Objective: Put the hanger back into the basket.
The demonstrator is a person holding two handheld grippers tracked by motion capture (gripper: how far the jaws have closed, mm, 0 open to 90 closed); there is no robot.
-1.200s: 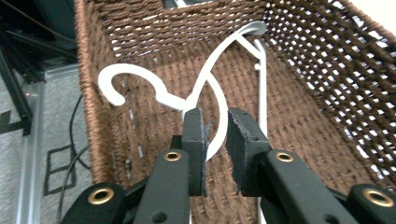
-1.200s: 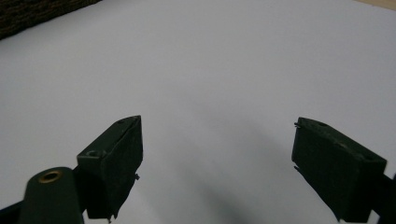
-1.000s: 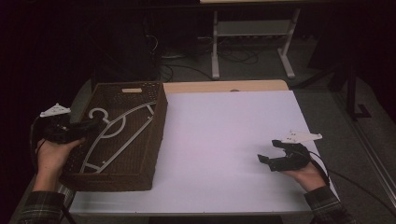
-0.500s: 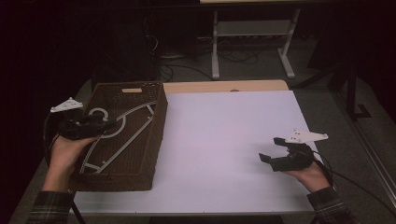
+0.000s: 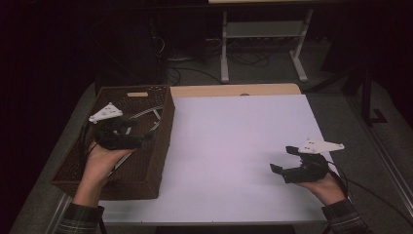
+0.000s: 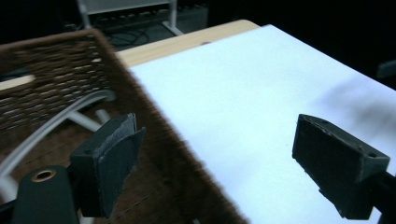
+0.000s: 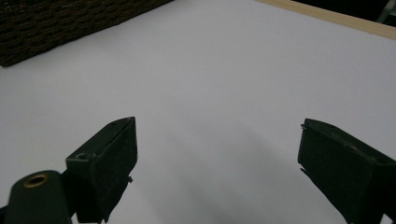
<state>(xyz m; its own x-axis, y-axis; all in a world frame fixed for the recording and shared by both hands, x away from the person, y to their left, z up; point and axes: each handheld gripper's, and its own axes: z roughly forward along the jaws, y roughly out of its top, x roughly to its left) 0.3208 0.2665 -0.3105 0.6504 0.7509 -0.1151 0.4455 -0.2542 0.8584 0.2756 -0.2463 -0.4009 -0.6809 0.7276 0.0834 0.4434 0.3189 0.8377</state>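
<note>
In the high view, a dark brown wicker basket [image 5: 146,170] sits at the left edge of the white table [image 5: 234,146]. Pale clothes hangers [image 5: 146,113] lie inside it, their thin curved bars showing against the weave. The left gripper [image 5: 141,139] hovers over the basket's middle, jaws spread and holding nothing. The right gripper [image 5: 282,161] hangs above the table's right side, well apart from the basket, jaws also spread and empty.

In the left gripper view, the jaws stand wide apart across the basket's blurred rim [image 6: 154,135]; a hanger's white bars [image 6: 56,122] lie in the basket.

In the right gripper view, the open jaws frame bare table [image 7: 219,93], with the basket's woven wall [image 7: 70,23] at the top left.
</note>
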